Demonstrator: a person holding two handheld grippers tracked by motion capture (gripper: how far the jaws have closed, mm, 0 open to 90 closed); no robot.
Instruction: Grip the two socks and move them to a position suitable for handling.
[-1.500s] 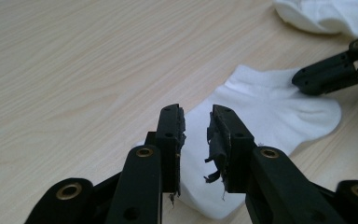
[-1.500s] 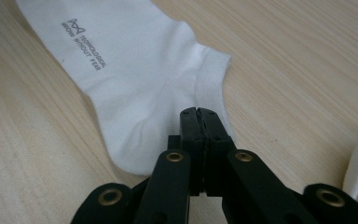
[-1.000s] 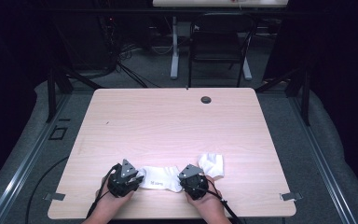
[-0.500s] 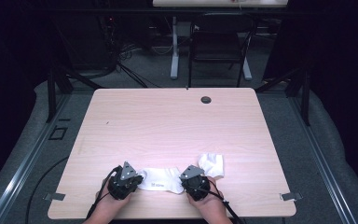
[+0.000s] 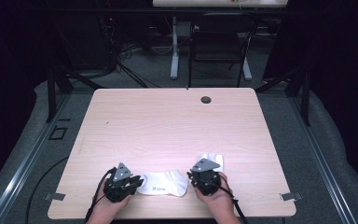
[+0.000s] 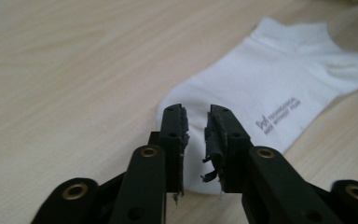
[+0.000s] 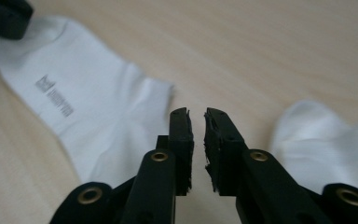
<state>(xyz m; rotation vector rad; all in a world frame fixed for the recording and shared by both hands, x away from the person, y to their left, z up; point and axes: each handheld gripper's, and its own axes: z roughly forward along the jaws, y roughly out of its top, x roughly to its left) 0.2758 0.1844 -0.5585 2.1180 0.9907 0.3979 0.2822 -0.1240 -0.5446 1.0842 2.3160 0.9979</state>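
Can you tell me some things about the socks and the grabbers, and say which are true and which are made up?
1. Two white socks lie on the table. True: one sock has grey print, the other sock lies further right.
2. The left gripper squeezes a sock. False: its jaws stand apart, nothing pinched.
3. The printed sock is crumpled up. False: it lies flat.
4. The right gripper holds nothing. True.

1. White ankle sock [image 5: 164,183] with small grey printed lettering lies flat on its side at the table's six o'clock edge, toe toward nine o'clock, cuff toward three.
2. Second white sock [image 5: 214,161], rumpled, lies just beside it toward two o'clock, not touching it.
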